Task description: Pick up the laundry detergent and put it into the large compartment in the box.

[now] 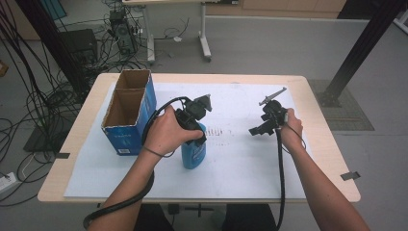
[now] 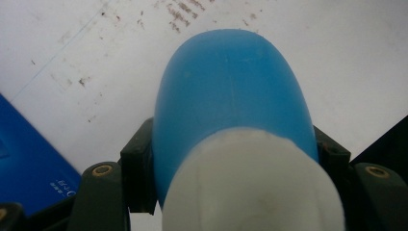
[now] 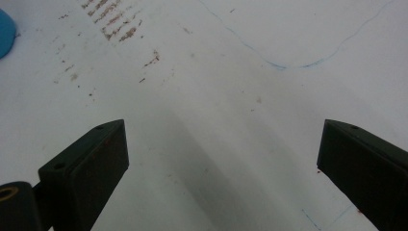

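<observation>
Blue bottle (image 1: 194, 153) stands upright on the white sheet (image 1: 240, 163), just right of the cardboard box (image 1: 130, 113). The left gripper (image 1: 195, 126) comes at it from above, jaws pinching it near the white cap (image 2: 252, 185), probably so it can go straight into the box's open top. The right gripper (image 1: 262, 126) hovers further right of the bottle, jaws spread wide on nothing, seemingly just waiting its turn.

The blue bottle (image 1: 194, 153) with white cap (image 2: 252, 185) stands upright on the white sheet (image 1: 250, 163) of the bench, just beside the open blue cardboard box (image 1: 129, 113), clamped at its upper body.
</observation>
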`<action>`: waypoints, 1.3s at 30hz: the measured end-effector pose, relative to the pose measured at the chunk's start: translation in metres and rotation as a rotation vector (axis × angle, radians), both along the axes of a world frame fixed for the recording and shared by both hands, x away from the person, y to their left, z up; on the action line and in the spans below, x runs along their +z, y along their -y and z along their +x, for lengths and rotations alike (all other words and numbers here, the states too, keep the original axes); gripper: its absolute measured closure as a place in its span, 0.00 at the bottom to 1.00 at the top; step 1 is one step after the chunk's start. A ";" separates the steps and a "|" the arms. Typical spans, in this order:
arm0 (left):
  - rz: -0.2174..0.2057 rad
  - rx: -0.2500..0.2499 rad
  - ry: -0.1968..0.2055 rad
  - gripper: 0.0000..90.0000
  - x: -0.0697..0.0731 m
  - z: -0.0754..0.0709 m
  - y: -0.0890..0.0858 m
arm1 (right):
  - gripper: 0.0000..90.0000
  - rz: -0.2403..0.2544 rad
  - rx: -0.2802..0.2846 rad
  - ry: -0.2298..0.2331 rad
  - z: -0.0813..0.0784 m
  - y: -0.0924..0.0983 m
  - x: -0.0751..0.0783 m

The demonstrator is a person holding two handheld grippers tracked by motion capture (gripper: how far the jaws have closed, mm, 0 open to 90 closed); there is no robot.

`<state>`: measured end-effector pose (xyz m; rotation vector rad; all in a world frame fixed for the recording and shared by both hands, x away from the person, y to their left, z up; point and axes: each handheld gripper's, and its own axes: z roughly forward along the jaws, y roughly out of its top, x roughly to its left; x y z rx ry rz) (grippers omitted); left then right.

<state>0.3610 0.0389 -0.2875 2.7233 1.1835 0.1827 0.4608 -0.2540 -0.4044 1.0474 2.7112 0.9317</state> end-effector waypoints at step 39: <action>-0.008 0.001 0.019 0.41 -0.001 -0.002 0.000 | 0.04 0.003 0.000 -0.003 0.000 -0.002 -0.001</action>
